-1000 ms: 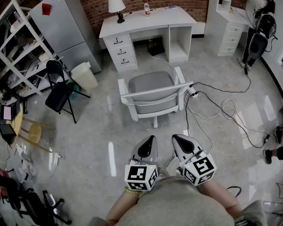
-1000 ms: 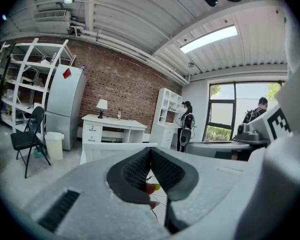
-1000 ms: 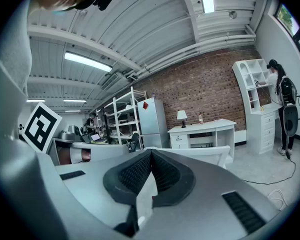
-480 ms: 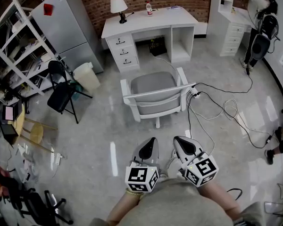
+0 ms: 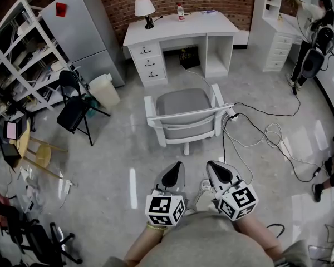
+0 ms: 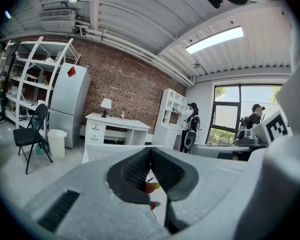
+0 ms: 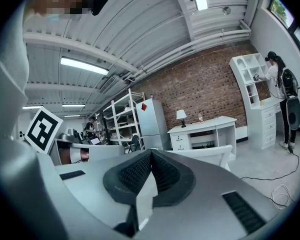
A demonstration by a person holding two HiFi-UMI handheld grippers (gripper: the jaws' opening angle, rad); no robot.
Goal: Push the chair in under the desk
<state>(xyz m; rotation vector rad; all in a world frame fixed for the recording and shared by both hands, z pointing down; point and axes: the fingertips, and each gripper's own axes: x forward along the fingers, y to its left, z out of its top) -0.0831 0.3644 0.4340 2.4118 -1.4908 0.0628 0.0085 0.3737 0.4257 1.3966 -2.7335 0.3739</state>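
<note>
1. My left gripper (image 5: 177, 166): fingers pressed fully together, nothing between them. Held low in front of me, pointing toward the chair.
2. My right gripper (image 5: 211, 164): fingers likewise closed tight, empty. Just beside the left, not touching it.
3. Chair (image 5: 186, 113): white frame, grey seat, on the open floor (image 5: 122, 149) ahead of both grippers, well apart from them. Backrest toward me, seat toward the desk. Pulled out, no part of it under the desk.
4. Desk (image 5: 183, 28): white, against the brick wall. Drawers at its left end, open cubby at its right end, kneehole between.
5. Lamp (image 5: 145, 7): near the desk's back left corner. Bottle (image 5: 181, 11): at the back edge, near the middle.
6. Cables (image 5: 261, 132): loose on the floor right of the chair, running from what looks like a power strip (image 5: 231, 114) by the chair's right arm.
7. Fridge (image 5: 80, 32): left of the desk. Bin (image 5: 104, 89): in front of it. Folding chair (image 5: 72, 102): black, just left of the bin.
8. Shelves (image 5: 22, 54): along the left wall.
9. Person (image 5: 317, 21): far right corner, standing at a white cabinet.
</note>
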